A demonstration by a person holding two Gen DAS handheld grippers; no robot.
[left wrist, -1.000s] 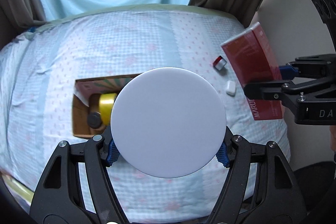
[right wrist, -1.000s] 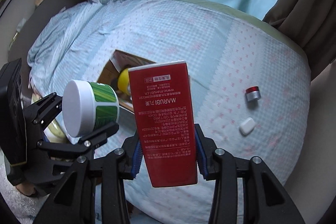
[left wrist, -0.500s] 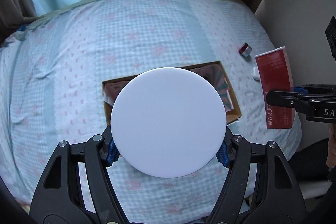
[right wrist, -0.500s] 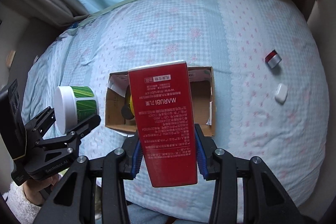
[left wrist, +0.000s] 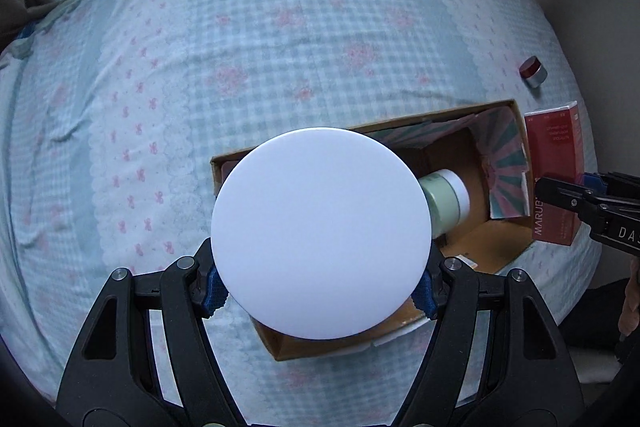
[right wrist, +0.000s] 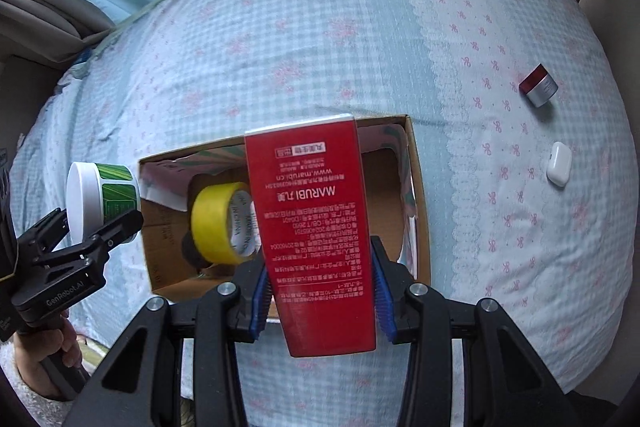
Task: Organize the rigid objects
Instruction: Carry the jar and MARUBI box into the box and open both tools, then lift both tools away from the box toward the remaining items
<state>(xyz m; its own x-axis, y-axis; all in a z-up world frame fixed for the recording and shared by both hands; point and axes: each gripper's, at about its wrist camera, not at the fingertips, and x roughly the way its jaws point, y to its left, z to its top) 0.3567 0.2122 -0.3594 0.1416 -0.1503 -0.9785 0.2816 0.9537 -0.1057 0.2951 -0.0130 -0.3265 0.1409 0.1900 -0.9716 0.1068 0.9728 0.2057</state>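
A white-lidded jar with a green label [right wrist: 100, 195] is clamped in my left gripper [left wrist: 320, 291]. Its round lid [left wrist: 320, 233] fills the middle of the left wrist view and hides part of the open cardboard box [left wrist: 508, 239] below. My right gripper [right wrist: 322, 303] is shut on a tall red carton [right wrist: 316, 219] that hangs over the box [right wrist: 416, 187]. A yellow tape roll [right wrist: 220, 223] and a pale green bottle [left wrist: 444, 201] lie inside the box. The left gripper [right wrist: 88, 223] hovers by the box's left end.
The box rests on a bed with a blue checked cover [right wrist: 360, 27]. A small red-and-silver jar [right wrist: 539, 85] and a white earbud case [right wrist: 559, 163] lie on the cover to the right. A hand in a white sleeve [right wrist: 36, 359] holds the left gripper's handle.
Both grippers have come down towards the bed with jar and carton still held. The box now looks larger and sits right under them. The right view has rolled.
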